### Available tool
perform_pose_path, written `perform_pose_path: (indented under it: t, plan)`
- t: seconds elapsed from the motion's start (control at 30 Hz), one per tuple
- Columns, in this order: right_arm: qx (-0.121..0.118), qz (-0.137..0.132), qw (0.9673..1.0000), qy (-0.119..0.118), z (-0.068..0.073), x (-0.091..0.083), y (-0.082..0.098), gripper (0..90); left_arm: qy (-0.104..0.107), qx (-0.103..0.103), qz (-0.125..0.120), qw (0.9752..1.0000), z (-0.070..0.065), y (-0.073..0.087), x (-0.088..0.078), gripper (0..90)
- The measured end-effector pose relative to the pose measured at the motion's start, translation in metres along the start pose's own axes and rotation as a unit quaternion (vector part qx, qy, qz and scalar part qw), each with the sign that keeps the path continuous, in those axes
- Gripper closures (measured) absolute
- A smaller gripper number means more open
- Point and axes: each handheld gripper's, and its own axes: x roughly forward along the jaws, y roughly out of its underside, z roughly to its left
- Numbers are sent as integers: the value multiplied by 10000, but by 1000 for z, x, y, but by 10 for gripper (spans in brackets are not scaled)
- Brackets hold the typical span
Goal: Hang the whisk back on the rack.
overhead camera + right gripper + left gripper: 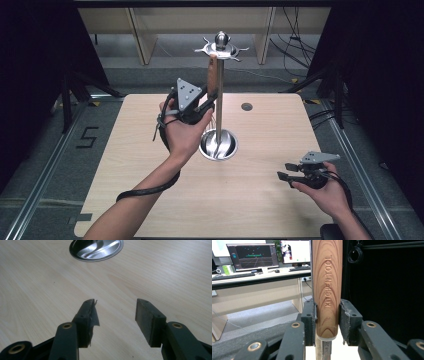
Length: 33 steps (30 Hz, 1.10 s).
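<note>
Left of the steel stand [219, 90], the left gripper [207, 102] is held raised above the table [150, 165], its grey three-cornered plate turned toward the high camera and its cable trailing down along the forearm. Between its jaws a wooden handle [213, 75] is pinched. The handle hangs upright just beside the stand's pole, its upper end close under the ring of hooks at the stand's top. In the left gripper view the handle [327, 287] is seen standing straight between the two black pads [309, 320], which press on its lower part from either side; the words KITCHEN TOOL are stamped along the wood, and a metal neck comes out below it, just under the pads. What the tool ends in cannot be told, though thin wires show faintly beside the pole below the gripper.

At the foot of the stand a round, shiny base [218, 145] rests on the table, near the table's middle.

Well to the right of the stand and nearer the person, the right gripper [286, 172] is held low over the table, pointing back toward the base. Its jaws are spread, with nothing between them but bare wood, as seen in the right gripper view [116, 308], where the edge of the base [96, 250] lies farther off.
</note>
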Motion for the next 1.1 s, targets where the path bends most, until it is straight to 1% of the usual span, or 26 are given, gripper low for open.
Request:
perform_pose_path:
  t: [0.43, 0.47, 0.53, 0.57, 0.6, 0.67, 1.07, 1.1]
  plan:
    - [-6, 18, 10000, 1, 0, 0, 0, 508, 65, -25, 39, 10000, 0, -1, 5, 672]
    - [-24, 67, 10000, -9, 0, 0, 0, 509, 75, -17, 51, 10000, 0, -1, 5, 671]
    - [-24, 68, 10000, -8, 0, 0, 0, 508, 103, -21, 60, 9999, 0, -1, 6, 669]
    - [8, 76, 10000, -53, 0, 0, 0, 508, 108, -24, 61, 9999, 0, -1, 7, 668]
    - [-24, 74, 10000, -10, 0, 0, 0, 508, 114, -26, 77, 9999, 0, -1, 7, 667]
    - [-24, 66, 10000, -10, 0, 0, 0, 508, 143, -23, 118, 9998, 0, 0, 8, 664]
    - [-17, 71, 10000, -13, 0, 0, 0, 508, 239, -23, 150, 9996, -1, -1, 8, 643]
    - [27, 73, 9999, -68, 0, 1, 0, 508, 255, -33, 145, 9996, -1, -1, 8, 639]
